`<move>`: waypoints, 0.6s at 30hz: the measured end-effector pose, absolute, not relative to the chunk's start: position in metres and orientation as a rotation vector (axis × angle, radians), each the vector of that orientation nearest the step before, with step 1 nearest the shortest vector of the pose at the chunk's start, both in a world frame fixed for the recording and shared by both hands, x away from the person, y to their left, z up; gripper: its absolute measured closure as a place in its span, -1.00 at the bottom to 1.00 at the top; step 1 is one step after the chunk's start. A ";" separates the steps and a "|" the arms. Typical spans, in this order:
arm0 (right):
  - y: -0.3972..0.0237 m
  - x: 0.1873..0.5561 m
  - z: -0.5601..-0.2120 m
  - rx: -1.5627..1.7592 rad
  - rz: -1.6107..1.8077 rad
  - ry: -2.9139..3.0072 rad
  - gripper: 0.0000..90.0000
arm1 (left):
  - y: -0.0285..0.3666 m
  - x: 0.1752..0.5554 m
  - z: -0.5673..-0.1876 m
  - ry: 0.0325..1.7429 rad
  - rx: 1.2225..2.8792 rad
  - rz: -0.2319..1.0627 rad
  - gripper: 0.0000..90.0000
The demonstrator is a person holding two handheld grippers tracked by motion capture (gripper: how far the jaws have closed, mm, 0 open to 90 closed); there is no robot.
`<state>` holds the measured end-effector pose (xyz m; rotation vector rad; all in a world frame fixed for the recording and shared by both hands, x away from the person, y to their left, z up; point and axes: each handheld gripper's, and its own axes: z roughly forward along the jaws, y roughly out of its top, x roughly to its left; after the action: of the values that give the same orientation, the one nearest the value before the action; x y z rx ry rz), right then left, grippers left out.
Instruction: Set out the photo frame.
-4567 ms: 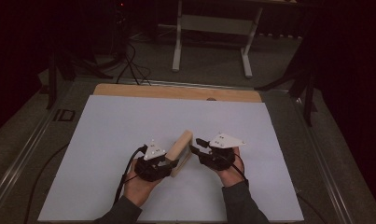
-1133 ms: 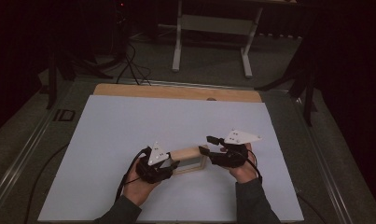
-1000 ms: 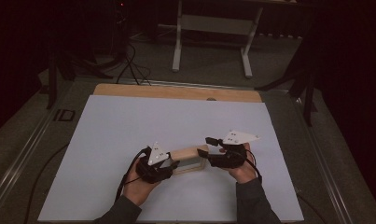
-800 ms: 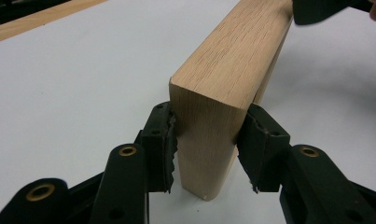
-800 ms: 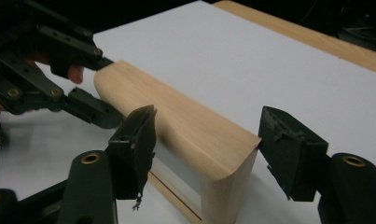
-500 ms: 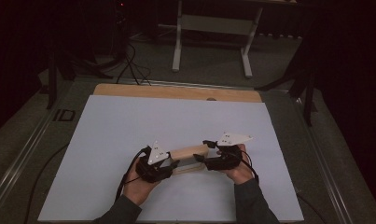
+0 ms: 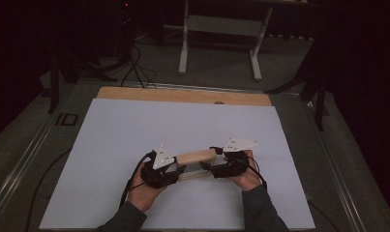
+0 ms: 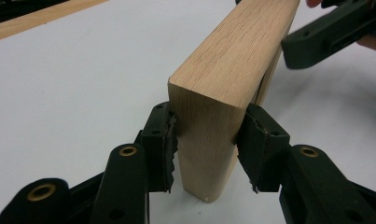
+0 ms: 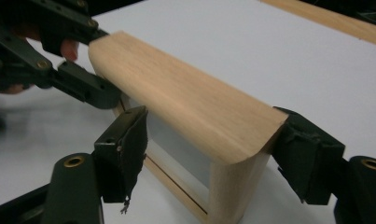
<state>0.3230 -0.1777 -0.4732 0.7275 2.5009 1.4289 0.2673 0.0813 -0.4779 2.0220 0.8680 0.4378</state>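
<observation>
White sheet (image 7: 134, 135) covers the table, a metal stand (image 7: 217, 29) behind. Left gripper (image 8: 206, 154) clamps the wooden frame (image 7: 196, 157); right gripper (image 9: 209, 154) has just been opening, straddling the frame's other end, its left pad clear.

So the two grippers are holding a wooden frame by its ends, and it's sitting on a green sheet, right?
Nearly. The left gripper and the right gripper do hold the wooden frame by its ends, but the sheet under it is white, not green. The high view shows the white sheet spread over the table, with a wooden strip along its far edge.
</observation>
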 end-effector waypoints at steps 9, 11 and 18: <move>-0.177 0.324 -0.476 0.722 1.397 2.511 -0.27 | 0.082 0.268 -0.478 0.869 2.021 0.434 0.28; -0.176 0.323 -0.477 0.718 1.376 2.505 -0.22 | 0.082 0.269 -0.478 0.872 2.020 0.435 0.29; -0.175 0.322 -0.476 0.712 1.354 2.482 -0.11 | 0.084 0.271 -0.477 0.882 2.021 0.447 0.29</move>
<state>0.3216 -0.1745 -0.4755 0.7121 2.4819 1.3542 0.2712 0.0841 -0.4767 2.0207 0.8823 0.4469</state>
